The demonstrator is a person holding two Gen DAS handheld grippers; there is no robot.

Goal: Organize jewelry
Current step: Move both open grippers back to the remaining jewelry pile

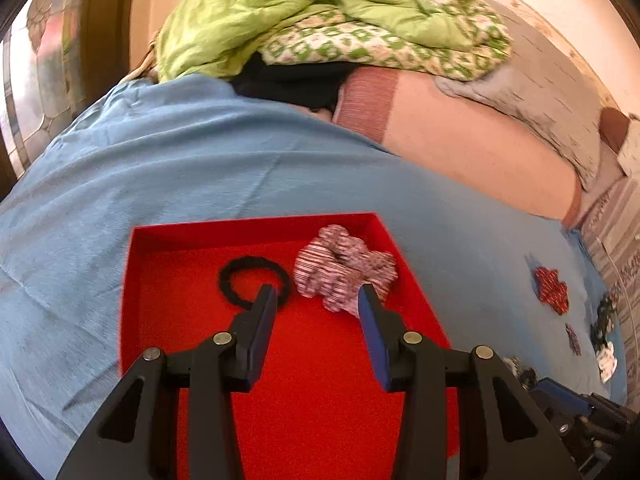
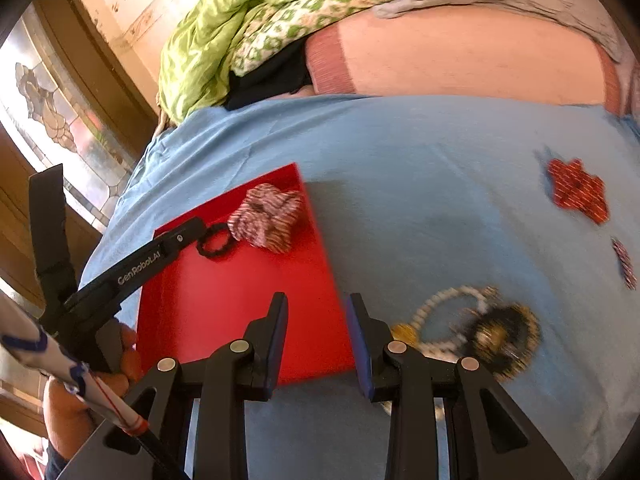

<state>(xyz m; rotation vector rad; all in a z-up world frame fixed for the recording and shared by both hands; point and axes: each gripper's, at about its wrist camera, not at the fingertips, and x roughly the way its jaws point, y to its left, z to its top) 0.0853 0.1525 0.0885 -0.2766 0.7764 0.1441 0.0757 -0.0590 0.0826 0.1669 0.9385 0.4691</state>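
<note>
A bed (image 2: pixel 460 60) fills both views, and most of its near part is covered by a blue cloth (image 2: pixel 400 168). At the far end a green quilt (image 1: pixel 280 12) is heaped on a patterned green-and-white blanket (image 1: pixel 360 46), with a grey blanket (image 1: pixel 552 92) to the right of them. A stained-glass window (image 2: pixel 52 112) is seen at the far left.

A red tray (image 1: pixel 192 312) lies on the blue cloth, toward the left. In its far half a striped pink scrunchie (image 1: pixel 344 268) is seen, with a black hair tie (image 1: pixel 236 284) just to its left; whether the two touch cannot be told.

The left gripper (image 1: pixel 318 294) is held over the tray with its fingers apart and nothing between them. The right gripper (image 2: pixel 316 300) is held above the tray's near right corner, its fingers likewise apart and empty. In the right wrist view a hand (image 2: pixel 120 360) is seen on the left gripper's handle.

On the cloth to the right of the tray, near the right gripper, a blurred cluster of jewelry is found: a white bead bracelet (image 2: pixel 436 300) and a black-and-gold beaded piece (image 2: pixel 504 332). Farther right a red scrunchie (image 2: pixel 578 190) lies well apart from the tray, with a small red patterned piece (image 2: pixel 624 262) nearer than it.
</note>
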